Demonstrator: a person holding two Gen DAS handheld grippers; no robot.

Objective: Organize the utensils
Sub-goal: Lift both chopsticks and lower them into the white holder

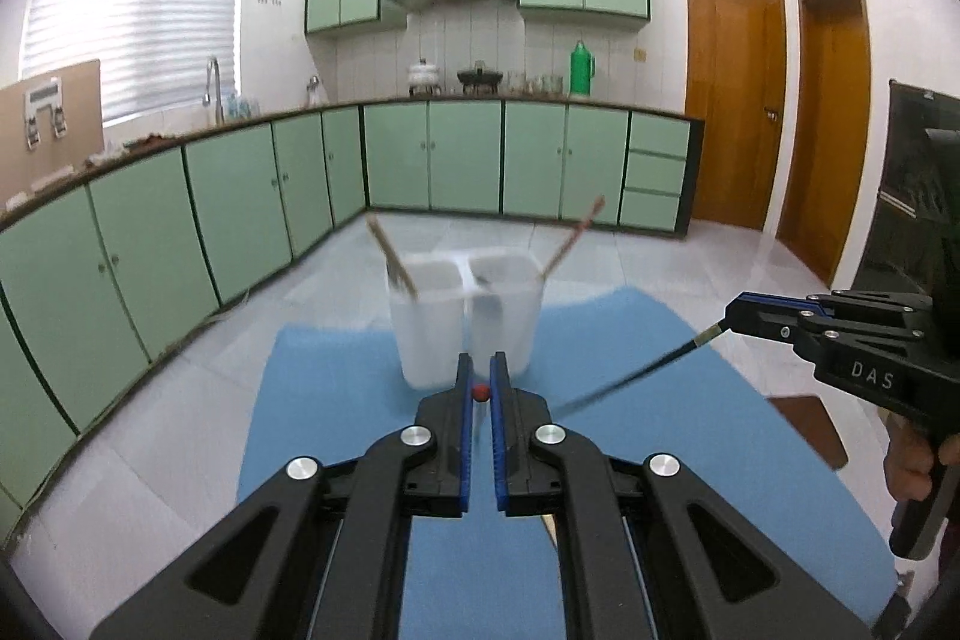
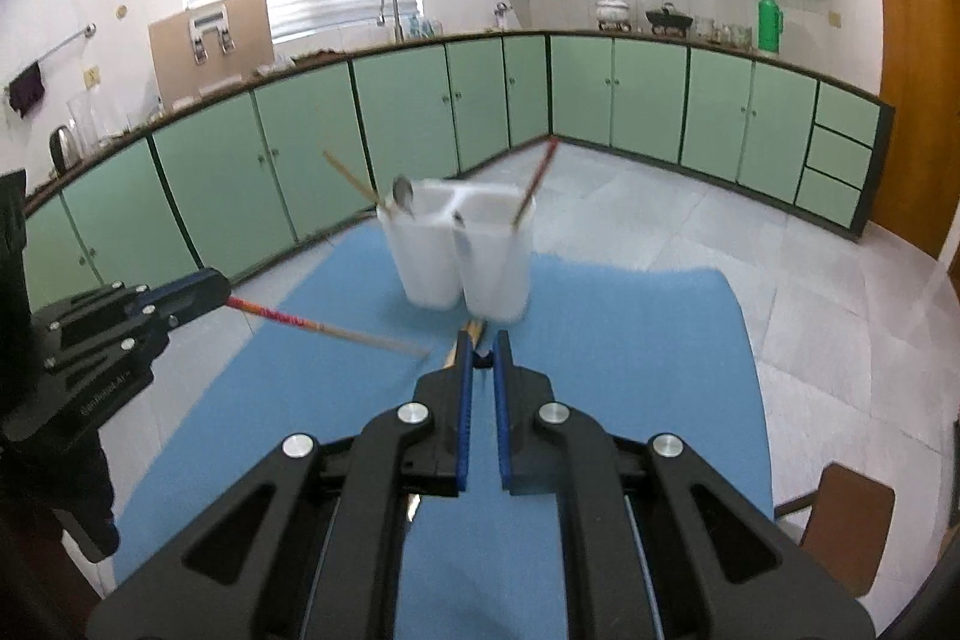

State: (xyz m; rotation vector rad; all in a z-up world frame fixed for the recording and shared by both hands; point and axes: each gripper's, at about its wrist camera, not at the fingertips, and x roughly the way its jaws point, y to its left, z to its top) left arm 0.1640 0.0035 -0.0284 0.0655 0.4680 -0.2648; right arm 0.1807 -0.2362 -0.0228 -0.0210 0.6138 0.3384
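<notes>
A white two-compartment holder (image 1: 465, 322) (image 2: 462, 256) stands on a blue mat (image 1: 336, 400) (image 2: 630, 340). Chopsticks (image 2: 534, 184) and a spoon (image 2: 403, 193) lean inside it. My left gripper (image 1: 480, 376) (image 2: 225, 295) is shut on the end of a red-patterned chopstick (image 2: 312, 325), held above the mat left of the holder; the end (image 1: 480, 392) shows red between the pads. My right gripper (image 2: 483, 346) (image 1: 729, 313) is shut on a thin dark chopstick-like utensil (image 1: 630, 376), held above the mat right of the holder. Another wooden chopstick (image 2: 450, 357) lies on the mat by the holder's base.
Green cabinets (image 1: 240, 196) line the walls behind the table, with tiled floor (image 2: 810, 280) between. A brown chair (image 2: 852, 526) (image 1: 804, 424) stands past the mat's right edge. A person's hand (image 1: 918, 466) holds the right gripper's handle.
</notes>
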